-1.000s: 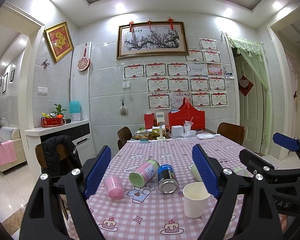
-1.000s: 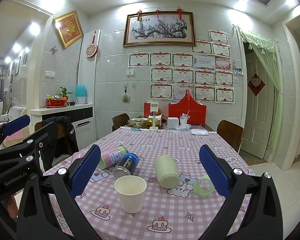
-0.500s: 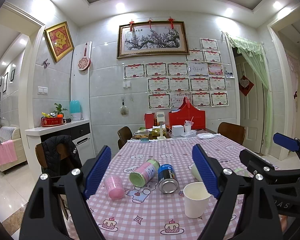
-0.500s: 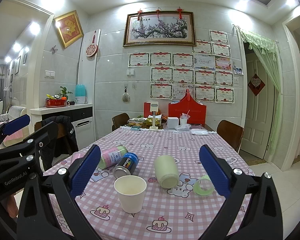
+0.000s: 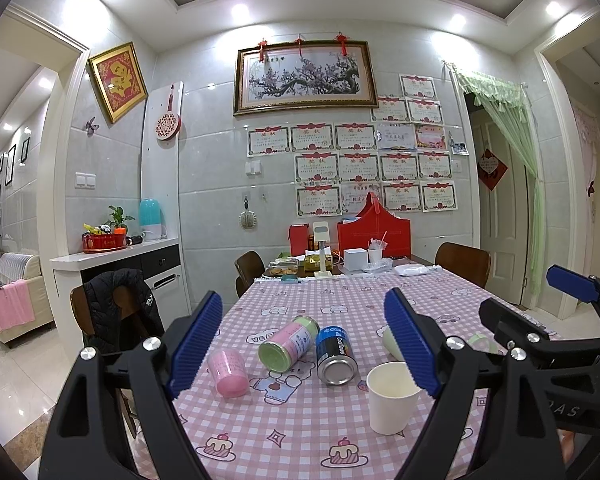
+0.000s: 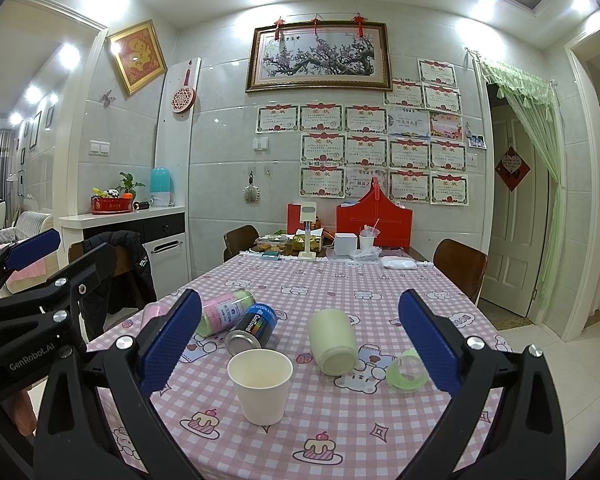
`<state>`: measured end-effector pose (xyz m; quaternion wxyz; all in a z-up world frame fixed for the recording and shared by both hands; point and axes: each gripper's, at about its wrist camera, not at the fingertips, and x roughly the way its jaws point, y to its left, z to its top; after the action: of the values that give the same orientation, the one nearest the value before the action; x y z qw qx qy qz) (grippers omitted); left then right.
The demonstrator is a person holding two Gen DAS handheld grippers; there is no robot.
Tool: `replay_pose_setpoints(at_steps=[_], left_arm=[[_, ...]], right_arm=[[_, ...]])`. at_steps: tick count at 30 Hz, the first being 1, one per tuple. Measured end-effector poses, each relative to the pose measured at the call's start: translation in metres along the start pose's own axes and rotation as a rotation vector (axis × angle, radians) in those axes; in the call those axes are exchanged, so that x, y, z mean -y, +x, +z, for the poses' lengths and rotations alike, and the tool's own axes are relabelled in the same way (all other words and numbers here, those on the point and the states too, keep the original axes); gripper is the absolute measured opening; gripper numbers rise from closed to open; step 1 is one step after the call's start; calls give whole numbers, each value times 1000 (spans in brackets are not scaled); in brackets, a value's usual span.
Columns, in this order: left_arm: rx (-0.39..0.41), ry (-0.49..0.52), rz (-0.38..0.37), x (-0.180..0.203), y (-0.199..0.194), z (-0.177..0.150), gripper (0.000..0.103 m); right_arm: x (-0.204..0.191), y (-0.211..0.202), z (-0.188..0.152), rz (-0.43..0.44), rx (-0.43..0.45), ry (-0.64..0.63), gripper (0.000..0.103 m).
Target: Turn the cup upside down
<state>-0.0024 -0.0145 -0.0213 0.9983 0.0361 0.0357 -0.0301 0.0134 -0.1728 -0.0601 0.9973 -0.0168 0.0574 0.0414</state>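
Note:
A white paper cup (image 6: 260,386) stands upright, mouth up, on the pink checked tablecloth near the front edge; it also shows in the left wrist view (image 5: 392,398). My right gripper (image 6: 300,344) is open and empty, held above the table with the cup between and just below its blue pads. My left gripper (image 5: 304,342) is open and empty, to the left of the cup; its right pad overlaps the cup's rim in view. Each gripper shows at the edge of the other's view.
Lying on their sides behind the cup: a pink cup (image 5: 228,372), a pink-green can (image 5: 288,344), a dark blue can (image 6: 252,330) and a pale cream jar (image 6: 334,340). A green tape roll (image 6: 406,370) lies right. Chairs stand around the table; boxes at the far end.

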Motion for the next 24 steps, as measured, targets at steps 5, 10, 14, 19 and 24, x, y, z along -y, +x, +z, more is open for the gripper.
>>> replay_pose_setpoints(at_steps=[5,10,14,19,24], left_arm=[[-1,0,0,-2,1,-2,82],[-8,2,1,-2,3,-3,82],[-9,4,0,-2,3,-4,82],[-12,8,1,-1,4,-4,82],[-10,8,2,-1,4,-4,82]], right_arm=[[0,2,-2,-1,-1,0,95],[0,5,-5,-2,-7,1,95],[1,6,-8,-3,-9,1,95],[1,5,-8,-4,-3,3,95],[2,5,-9,-4,-1,3,95]])
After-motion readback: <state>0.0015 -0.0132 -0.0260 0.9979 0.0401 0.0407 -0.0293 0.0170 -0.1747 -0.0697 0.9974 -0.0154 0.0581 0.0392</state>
